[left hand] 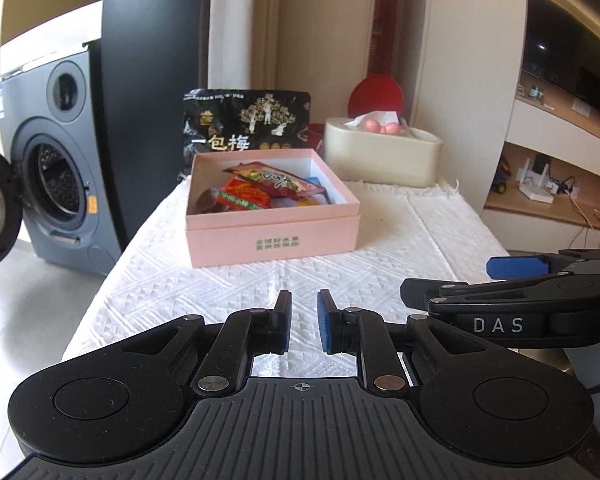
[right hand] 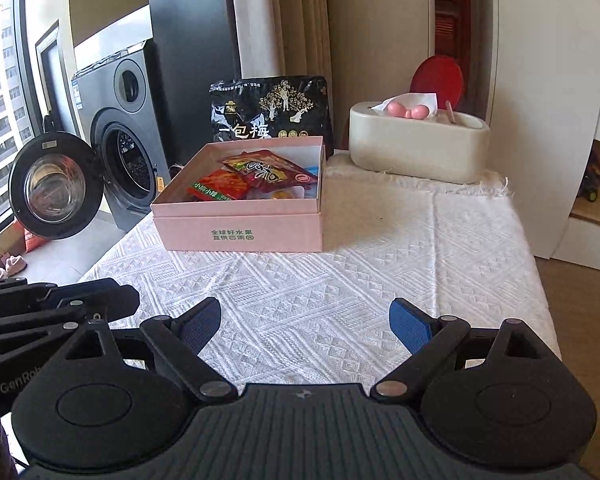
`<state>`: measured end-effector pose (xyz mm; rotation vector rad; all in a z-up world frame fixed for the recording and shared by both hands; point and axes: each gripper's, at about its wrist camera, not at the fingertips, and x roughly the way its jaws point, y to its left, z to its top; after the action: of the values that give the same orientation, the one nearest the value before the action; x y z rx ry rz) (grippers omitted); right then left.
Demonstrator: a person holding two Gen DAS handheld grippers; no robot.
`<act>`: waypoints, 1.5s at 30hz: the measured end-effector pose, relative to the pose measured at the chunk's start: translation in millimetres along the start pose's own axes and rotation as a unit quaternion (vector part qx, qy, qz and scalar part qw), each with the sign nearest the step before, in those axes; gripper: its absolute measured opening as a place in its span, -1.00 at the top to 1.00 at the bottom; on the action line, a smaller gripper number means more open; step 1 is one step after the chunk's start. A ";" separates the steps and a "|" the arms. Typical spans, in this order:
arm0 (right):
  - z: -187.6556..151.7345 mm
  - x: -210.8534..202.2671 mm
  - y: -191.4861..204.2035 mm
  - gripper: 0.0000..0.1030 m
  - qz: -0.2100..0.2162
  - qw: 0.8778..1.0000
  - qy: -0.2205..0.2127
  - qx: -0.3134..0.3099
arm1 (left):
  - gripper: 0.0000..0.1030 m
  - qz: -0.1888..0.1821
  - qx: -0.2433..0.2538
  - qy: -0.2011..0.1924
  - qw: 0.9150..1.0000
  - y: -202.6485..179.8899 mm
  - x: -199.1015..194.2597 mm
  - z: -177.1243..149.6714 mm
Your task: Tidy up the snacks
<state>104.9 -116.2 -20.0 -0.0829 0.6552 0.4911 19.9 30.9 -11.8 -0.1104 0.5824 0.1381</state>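
Note:
A pink box (left hand: 272, 236) (right hand: 240, 232) stands on the white tablecloth and holds several snack packets (left hand: 276, 186) (right hand: 260, 176), red ones on top. A big black snack bag (left hand: 246, 120) (right hand: 272, 110) stands upright just behind the box. My left gripper (left hand: 304, 322) is near the table's front edge, its jaws a narrow gap apart with nothing between them. My right gripper (right hand: 304, 324) is wide open and empty, also near the front edge. The right gripper also shows at the right of the left wrist view (left hand: 512, 280).
A cream tissue box (left hand: 382, 152) (right hand: 418, 144) stands at the back right with a red round thing (right hand: 436, 78) behind it. A washing machine (left hand: 52, 160) (right hand: 120, 148) with its door open is on the floor at left. The tablecloth (right hand: 380, 264) ends at the right table edge.

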 end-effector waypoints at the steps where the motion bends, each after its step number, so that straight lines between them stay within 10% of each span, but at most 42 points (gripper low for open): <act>1: -0.2 -0.2 0.1 -0.78 0.000 1.000 0.000 0.000 | 0.65 -0.001 -0.004 0.001 1.000 0.7 -0.3 -0.1; 45: -3.9 -0.4 2.6 -0.78 0.004 1.000 0.006 -0.003 | 0.66 -0.010 -0.008 0.006 1.000 0.7 0.6 -0.5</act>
<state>101.2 -114.9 -22.7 -0.0880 0.6661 0.5004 20.0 31.6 -12.5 -0.1321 0.5914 0.1220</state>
